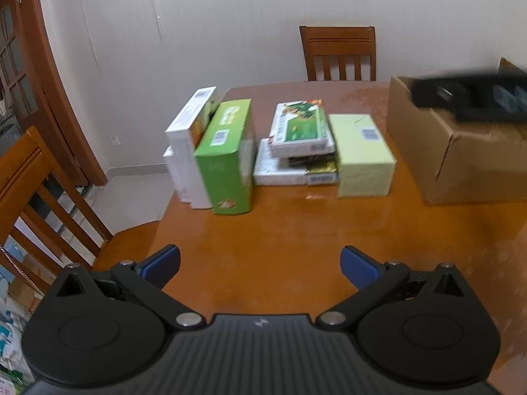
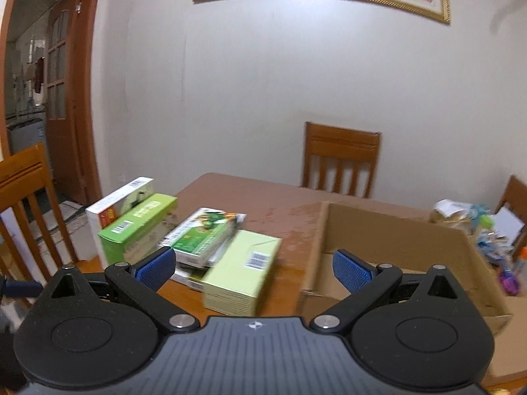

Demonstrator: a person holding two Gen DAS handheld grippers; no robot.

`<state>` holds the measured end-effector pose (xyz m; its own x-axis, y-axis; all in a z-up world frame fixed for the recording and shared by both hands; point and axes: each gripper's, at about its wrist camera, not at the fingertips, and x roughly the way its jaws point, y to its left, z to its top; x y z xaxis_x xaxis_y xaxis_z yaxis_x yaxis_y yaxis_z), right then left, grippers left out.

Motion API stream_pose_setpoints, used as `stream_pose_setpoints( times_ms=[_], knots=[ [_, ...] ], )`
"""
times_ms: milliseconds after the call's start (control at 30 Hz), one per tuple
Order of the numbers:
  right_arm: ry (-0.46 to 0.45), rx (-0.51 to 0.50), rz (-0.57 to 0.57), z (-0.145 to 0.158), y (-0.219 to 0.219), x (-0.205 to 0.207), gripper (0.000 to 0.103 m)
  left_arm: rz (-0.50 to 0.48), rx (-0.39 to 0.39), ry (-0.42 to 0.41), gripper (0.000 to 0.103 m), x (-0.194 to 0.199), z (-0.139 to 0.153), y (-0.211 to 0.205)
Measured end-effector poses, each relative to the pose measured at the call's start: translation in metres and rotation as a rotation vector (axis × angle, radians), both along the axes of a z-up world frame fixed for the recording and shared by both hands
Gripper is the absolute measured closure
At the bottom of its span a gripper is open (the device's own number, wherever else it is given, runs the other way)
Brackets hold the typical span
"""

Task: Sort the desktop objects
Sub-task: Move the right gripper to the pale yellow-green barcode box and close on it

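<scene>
1. Both claws stood released: the left claw [image 1: 260,265] hung over bare wood at the near part of the surface [image 1: 296,230], nothing between its blue pads [image 1: 161,263].
2. Equally empty, the right claw [image 2: 253,268] hovered above the near left corner of the cardboard box [image 2: 395,240], which was open at the top.
3. At the far left of the surface a white carton [image 1: 189,144] and a green carton [image 1: 227,154] stood side by side, touching.
4. Right of them lay a stack of flat packets [image 1: 298,144], with a pale yellow-green box [image 1: 362,154] touching its right side.
5. Wooden chairs [image 1: 339,54] stood at the far side and at the left edge.
</scene>
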<state>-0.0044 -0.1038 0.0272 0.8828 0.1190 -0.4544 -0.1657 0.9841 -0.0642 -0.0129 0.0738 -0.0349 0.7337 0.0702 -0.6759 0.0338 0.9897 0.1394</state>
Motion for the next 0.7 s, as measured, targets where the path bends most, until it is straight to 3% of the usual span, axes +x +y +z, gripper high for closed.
stream_pose_setpoints(
  times_ms=[267,500,700],
  knots=[
    [0.139,0.048,-0.016,-0.042,0.044,0.043,0.0,-0.036,0.04,-0.033,0.0,-0.008,-0.013,0.034],
    [0.192,-0.012,-0.2,-0.077,0.06,0.075,0.0,-0.09,0.029,-0.05,0.0,0.003,-0.021,0.05],
    [0.234,-0.016,-0.293,-0.102,0.059,0.093,0.0,-0.139,0.022,-0.053,0.0,0.013,-0.029,0.052]
  ],
)
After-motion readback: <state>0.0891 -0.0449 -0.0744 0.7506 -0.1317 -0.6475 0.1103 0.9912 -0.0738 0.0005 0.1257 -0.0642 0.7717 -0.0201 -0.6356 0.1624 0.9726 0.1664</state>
